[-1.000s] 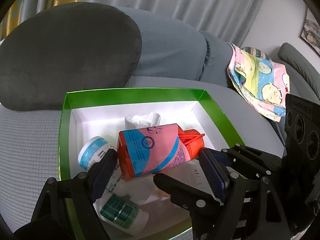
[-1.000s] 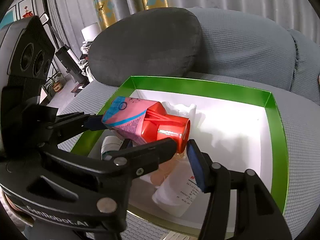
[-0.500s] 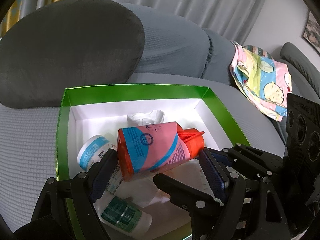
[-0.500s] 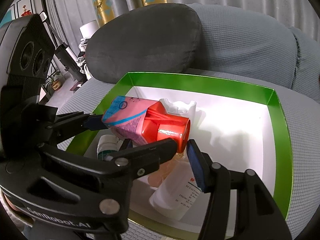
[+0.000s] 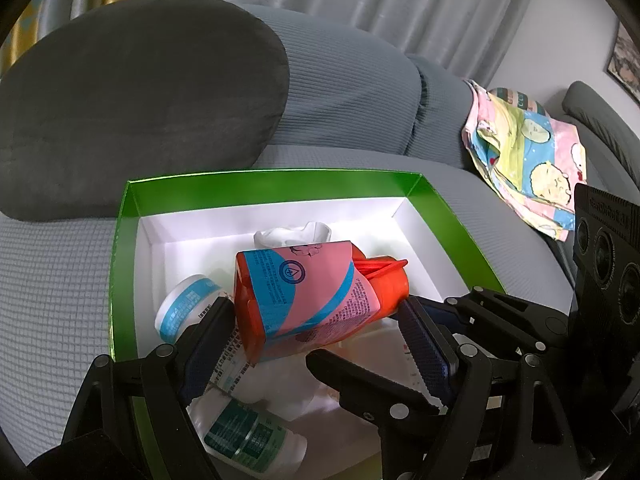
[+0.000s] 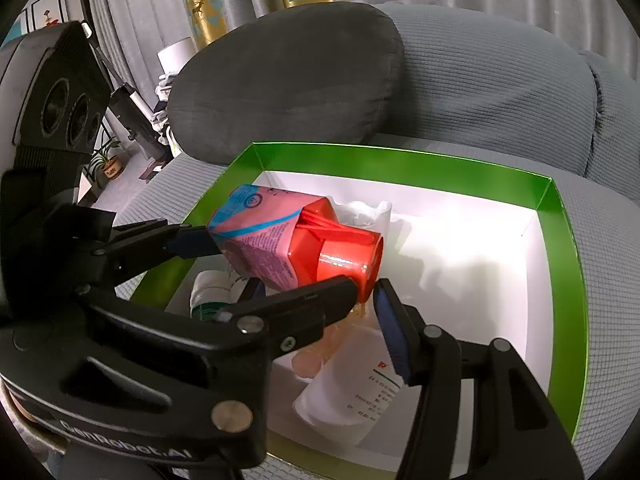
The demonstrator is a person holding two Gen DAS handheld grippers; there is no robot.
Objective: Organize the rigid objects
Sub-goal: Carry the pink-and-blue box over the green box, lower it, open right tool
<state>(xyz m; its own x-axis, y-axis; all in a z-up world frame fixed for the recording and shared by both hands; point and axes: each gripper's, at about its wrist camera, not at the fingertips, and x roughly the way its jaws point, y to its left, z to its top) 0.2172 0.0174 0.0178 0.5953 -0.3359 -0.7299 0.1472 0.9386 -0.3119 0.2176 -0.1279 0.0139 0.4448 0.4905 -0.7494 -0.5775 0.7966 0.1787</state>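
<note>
Over the green-rimmed box (image 5: 264, 182), the left gripper (image 5: 316, 332) pinches the pink pouch (image 5: 304, 296) end to end while the right gripper (image 6: 366, 286) stands spread at its red cap (image 6: 340, 256); the pouch looks light and squashy, the stiff cap the surer hold.

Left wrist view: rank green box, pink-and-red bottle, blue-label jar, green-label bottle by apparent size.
1. green box
2. pink-and-red bottle
3. green-label bottle and blue-label jar: unsure, since the bottle is nearer the camera and the tongs partly hide the jar.

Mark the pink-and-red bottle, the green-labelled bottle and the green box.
pink-and-red bottle (image 5: 308, 296): left wrist view, pink label.
green-labelled bottle (image 5: 244, 436): left wrist view, green label.
green box (image 6: 564, 280): right wrist view, right wall.
</note>
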